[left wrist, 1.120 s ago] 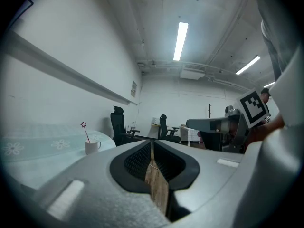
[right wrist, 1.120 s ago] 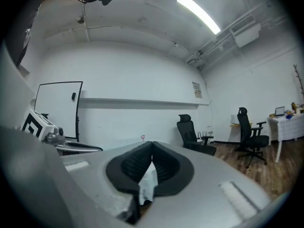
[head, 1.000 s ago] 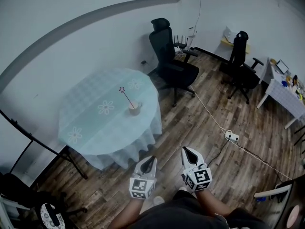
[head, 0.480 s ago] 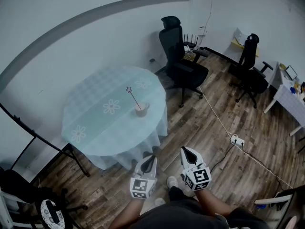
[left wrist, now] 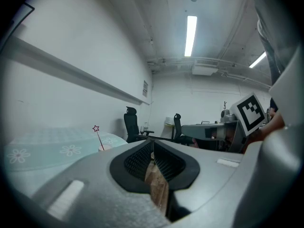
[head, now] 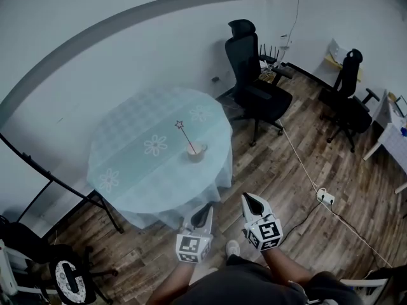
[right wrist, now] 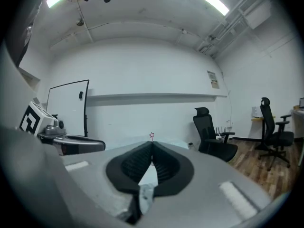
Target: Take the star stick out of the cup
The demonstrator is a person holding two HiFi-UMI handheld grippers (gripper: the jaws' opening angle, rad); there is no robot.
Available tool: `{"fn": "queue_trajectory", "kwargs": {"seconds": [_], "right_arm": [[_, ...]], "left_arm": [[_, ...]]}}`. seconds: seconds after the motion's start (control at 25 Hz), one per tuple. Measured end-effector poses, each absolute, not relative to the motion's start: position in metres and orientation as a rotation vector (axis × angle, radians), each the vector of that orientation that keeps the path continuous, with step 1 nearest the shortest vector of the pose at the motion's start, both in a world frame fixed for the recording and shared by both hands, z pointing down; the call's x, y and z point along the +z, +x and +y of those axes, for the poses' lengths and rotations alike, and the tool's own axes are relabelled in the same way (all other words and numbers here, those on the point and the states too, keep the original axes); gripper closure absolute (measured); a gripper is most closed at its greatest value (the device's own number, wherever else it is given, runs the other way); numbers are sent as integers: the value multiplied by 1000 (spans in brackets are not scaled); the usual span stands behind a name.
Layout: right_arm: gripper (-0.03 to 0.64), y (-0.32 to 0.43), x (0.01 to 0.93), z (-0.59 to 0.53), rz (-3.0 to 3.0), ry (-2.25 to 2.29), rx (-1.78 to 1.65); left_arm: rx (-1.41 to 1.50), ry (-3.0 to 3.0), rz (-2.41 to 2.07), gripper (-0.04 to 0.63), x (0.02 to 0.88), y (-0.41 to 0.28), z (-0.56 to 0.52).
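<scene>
Counter [head: 127, 164]: lying ahead at 11 o'clock, well apart from the grippers.
Left gripper [head: 205, 213]: hanging low, jaws clenched empty, nothing reachable yet.
Right gripper [head: 250, 202]: riding alongside, jaws pressed together, empty.
Cup [head: 196, 151]: sitting near the counter's 4 o'clock edge.
Star stick [head: 186, 136]: leaning inside it toward 11 o'clock.

Wood-plank floor [head: 280, 176], plain white wall [head: 146, 62] with a horizontal ledge [head: 127, 21] running along it, strip light [left wrist: 190, 29] on the ceiling. Round table [head: 127, 132] under a pale blue-green cloth printed with white flowers stands near the wall, with a black high-back office chair [head: 254, 91] just to its right and a second black chair [head: 348, 97] further right by the far corner. White power strip [head: 325, 197] and its cable lie on the floor right of the table, black tube frame [head: 44, 176] stands at the table's left, whiteboard [right wrist: 68, 109] stands against the wall.
</scene>
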State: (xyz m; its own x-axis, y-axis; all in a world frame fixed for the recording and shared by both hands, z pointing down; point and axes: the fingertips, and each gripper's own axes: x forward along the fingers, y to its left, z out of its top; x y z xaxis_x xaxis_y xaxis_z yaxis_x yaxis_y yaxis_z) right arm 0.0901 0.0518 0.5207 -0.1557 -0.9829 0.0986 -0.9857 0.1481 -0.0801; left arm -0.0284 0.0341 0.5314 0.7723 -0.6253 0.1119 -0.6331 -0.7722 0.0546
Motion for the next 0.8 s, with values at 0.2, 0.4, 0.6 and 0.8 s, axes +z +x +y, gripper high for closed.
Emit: {"fn": "queue_trajectory", "kwargs": {"seconds": [0.2, 0.4, 0.6, 0.8], "right_arm": [[612, 94, 523, 18, -2413, 1969, 201], [614, 102, 530, -13, -2458, 1914, 221], [614, 111, 533, -38, -2496, 1872, 223], [613, 117, 527, -49, -2553, 1822, 197]], "left_arm": [[159, 2853, -1067, 574, 536, -21, 6], [182, 2818, -1118, 574, 540, -8, -18], [195, 2787, -1167, 574, 543, 1, -40], [229, 2754, -1220, 574, 547, 8, -53]]}}
